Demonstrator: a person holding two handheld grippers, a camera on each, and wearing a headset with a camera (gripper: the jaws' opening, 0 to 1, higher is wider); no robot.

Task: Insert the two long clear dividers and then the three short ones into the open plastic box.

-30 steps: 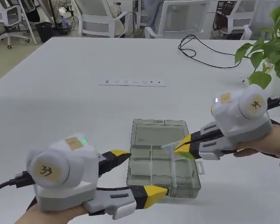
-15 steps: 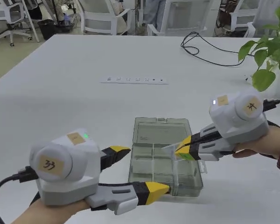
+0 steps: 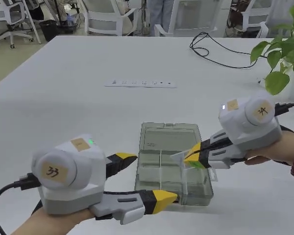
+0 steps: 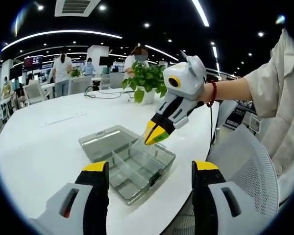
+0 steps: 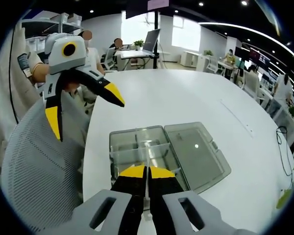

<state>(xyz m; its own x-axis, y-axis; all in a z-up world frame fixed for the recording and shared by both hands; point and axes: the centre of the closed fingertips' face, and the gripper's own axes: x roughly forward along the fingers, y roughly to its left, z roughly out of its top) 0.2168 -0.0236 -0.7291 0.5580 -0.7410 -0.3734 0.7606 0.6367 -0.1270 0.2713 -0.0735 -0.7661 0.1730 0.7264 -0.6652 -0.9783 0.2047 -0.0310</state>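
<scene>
Barely any change vs 1 s ago: right claw [image 3: 190, 157] still clamped on thin clear plastic divider [image 3: 178, 155] over the open grey-tinted clear plastic box [image 3: 186, 197] nr white worktop's [image 3: 88, 112] near edge, left claw [image 3: 144, 178] spread wide, empty, so insertion prob. still pending.

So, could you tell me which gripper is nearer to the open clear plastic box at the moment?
Right. The right gripper hangs directly over the box's compartments, shut on a clear divider. The left gripper, open, sits off the box's near left corner.
</scene>
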